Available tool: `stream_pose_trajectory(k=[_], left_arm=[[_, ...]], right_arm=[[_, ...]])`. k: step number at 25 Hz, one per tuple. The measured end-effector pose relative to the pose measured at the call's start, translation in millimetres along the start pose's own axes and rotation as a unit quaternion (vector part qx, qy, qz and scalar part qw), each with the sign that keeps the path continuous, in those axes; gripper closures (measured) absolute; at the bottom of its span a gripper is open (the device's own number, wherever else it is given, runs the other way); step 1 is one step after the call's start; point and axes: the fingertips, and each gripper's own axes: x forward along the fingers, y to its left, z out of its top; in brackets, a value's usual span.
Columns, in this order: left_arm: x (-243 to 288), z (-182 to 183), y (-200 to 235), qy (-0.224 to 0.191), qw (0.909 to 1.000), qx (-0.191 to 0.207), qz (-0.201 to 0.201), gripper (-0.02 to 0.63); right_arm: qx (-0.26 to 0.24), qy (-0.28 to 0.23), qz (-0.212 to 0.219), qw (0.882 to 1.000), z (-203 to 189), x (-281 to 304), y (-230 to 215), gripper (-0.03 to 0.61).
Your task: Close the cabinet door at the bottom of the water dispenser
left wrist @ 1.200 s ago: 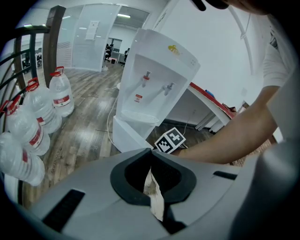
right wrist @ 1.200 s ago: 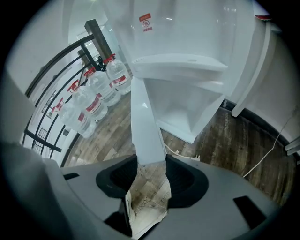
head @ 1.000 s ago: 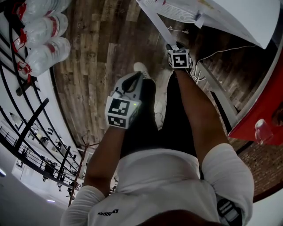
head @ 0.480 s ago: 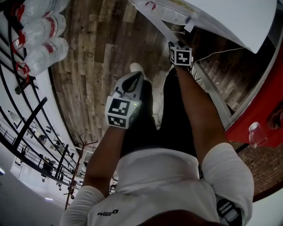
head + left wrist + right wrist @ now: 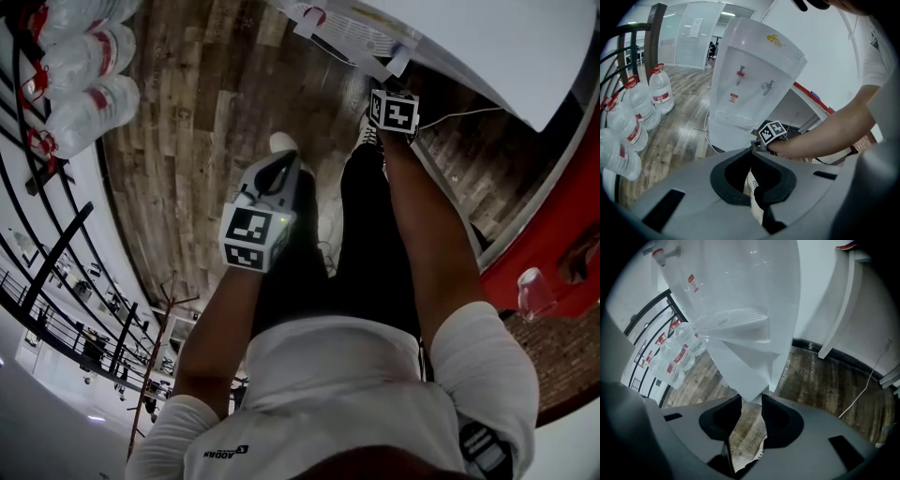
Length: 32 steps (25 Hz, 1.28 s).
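The white water dispenser (image 5: 487,47) fills the top right of the head view and stands tall in the left gripper view (image 5: 754,79). Its bottom cabinet door (image 5: 361,58) hangs open as a thin white panel. In the right gripper view the door's lower corner (image 5: 745,371) dips between the jaws of my right gripper (image 5: 751,401), which are closing with a small gap still showing. In the head view that gripper (image 5: 380,84) sits at the door's edge under its marker cube. My left gripper (image 5: 292,159) hovers over the person's leg, shut and holding nothing (image 5: 753,152).
Several large water bottles (image 5: 84,75) lie by a black railing (image 5: 56,253) on the left. A white cable (image 5: 459,117) runs over the wooden floor right of the dispenser, beside a red surface (image 5: 562,234). The person's legs and shoes are below the grippers.
My right gripper has moved up and right in the head view, following the door's edge toward the dispenser. The left gripper has barely shifted.
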Motion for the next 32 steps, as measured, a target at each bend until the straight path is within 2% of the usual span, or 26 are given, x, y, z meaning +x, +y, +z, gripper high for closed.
stream_pose_trajectory(k=[17, 32], left_arm=[[-3, -3, -1, -0.005, 0.9998, -0.013, 0.015, 0.617], [-4, -8, 4, -0.008, 0.9995, -0.02, 0.021, 0.617]], right_arm=[[-0.089, -0.021, -0.054, 0.994, 44, 4, -45, 0.442], [-0.127, -0.025, -0.077, 0.989, 58, 8, -56, 0.46]])
